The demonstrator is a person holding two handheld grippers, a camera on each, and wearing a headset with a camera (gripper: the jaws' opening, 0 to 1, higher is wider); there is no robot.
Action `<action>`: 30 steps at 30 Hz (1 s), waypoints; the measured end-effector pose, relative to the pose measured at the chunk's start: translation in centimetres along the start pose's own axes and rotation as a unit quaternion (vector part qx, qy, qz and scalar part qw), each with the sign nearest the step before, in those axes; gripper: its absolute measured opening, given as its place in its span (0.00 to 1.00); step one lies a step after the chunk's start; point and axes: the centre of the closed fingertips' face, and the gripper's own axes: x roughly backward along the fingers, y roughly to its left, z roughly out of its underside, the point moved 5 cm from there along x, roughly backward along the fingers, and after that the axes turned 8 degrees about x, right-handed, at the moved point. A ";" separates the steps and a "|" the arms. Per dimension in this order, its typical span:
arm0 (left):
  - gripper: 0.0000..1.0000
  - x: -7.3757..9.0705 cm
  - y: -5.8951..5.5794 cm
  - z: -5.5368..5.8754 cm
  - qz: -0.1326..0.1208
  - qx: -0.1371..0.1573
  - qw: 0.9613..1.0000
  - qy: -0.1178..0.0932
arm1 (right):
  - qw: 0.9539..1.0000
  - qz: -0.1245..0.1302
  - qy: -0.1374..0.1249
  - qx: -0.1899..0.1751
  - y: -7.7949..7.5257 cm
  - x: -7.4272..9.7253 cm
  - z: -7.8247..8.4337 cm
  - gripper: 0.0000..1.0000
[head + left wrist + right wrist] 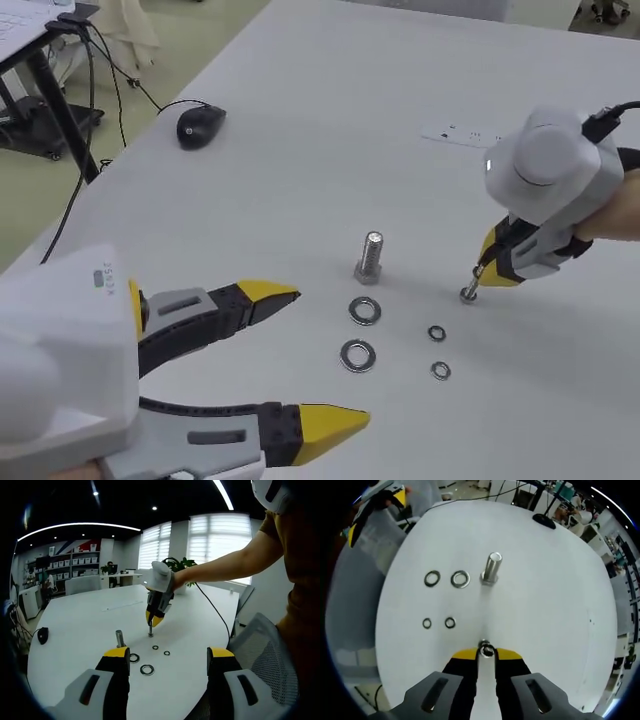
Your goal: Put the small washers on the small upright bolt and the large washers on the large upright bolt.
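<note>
One small bolt (471, 288) between right tongs (486, 654)

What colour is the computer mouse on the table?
The mouse is black; the head view shows it best.

head: high, downward | left: low, far | right: near, steep | shared: large bolt (369, 256)

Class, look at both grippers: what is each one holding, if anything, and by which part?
The right gripper pinches the small bolt by the top of its shaft, base on the table. The left gripper is open, holding nothing.
</note>
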 end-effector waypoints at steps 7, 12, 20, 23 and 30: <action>0.62 -0.1 0.1 0.0 0.001 0.000 1.000 0.001 | 1.000 -0.003 0.000 0.000 0.1 -1.0 0.3 0.12; 0.62 0.0 0.3 0.1 -0.002 0.000 1.000 0.002 | 1.000 -0.007 0.003 -0.003 0.4 -1.6 0.5 0.12; 0.62 0.0 0.4 0.4 -0.004 0.003 1.000 0.007 | 1.000 -0.010 0.001 -0.002 0.5 -2.6 0.8 0.13; 0.62 0.0 0.4 0.4 -0.004 0.003 1.000 0.006 | 1.000 -0.012 0.000 -0.002 0.5 -2.9 0.8 0.13; 0.62 0.1 0.4 0.4 -0.006 0.003 1.000 0.007 | 1.000 -0.003 -0.010 0.000 0.4 -3.2 0.8 0.14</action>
